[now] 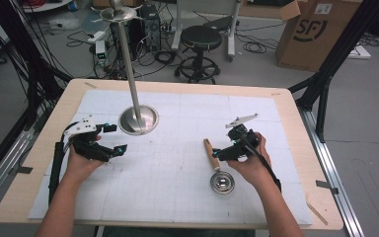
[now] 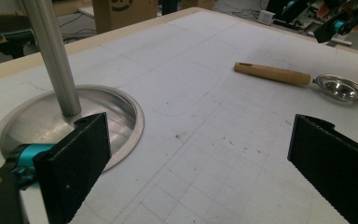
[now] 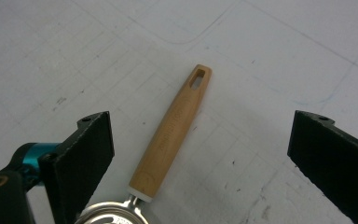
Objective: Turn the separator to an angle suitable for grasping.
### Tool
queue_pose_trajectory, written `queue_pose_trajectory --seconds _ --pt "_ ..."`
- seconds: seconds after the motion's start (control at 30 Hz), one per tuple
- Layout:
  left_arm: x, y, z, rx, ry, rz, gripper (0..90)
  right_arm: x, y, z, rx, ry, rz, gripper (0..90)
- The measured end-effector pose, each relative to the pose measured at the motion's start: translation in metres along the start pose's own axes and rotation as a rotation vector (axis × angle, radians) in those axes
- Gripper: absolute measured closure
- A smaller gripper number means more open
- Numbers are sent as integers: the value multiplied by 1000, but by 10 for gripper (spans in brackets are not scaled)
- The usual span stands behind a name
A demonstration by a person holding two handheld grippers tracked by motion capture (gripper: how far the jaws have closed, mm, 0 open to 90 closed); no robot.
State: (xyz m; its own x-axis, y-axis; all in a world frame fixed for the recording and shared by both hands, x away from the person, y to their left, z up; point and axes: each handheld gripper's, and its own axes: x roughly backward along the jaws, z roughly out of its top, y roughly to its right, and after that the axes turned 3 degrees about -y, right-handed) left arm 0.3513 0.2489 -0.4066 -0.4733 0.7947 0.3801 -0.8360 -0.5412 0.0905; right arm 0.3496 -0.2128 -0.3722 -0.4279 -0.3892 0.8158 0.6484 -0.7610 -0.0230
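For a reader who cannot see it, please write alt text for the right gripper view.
A wooden-handled metal ladle lies flat on a white gridded mat, between the right gripper's two open black jaws. Its handle has a slot at the far end.

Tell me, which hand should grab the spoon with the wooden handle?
Probably the right: the right gripper hovers open by the wooden handle. The left gripper is far off, near the metal stand.
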Motion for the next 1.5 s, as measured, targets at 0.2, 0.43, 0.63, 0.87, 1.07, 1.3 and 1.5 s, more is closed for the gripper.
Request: queue_pose_trajectory --seconds 0.2,0.43,0.63,0.87,1.07,1.3,1.5 --pt "0 -1 -1 5 1 4 64 -20 -4 7 -39 -124 1 55" --pt "0 -1 -1 3 0 -1 64 -29 -8 7 -59 -193 30 164" --pt "0 0 -1 1 6 -7 64 -38 -14 3 -45 -231 25 245" --pt "0 0 0 -5 10 -12 64 -45 -22 -5 -59 -270 24 367" --pt "-1 0 -1 -8 3 -15 64 -47 -26 -9 -40 -280 -15 510" --pt "-1 0 -1 -6 3 -14 64 -46 -28 -8 -12 -288 -3 614" --pt "-1 0 -1 -8 1 -15 64 -46 -30 -8 26 -294 12 662"
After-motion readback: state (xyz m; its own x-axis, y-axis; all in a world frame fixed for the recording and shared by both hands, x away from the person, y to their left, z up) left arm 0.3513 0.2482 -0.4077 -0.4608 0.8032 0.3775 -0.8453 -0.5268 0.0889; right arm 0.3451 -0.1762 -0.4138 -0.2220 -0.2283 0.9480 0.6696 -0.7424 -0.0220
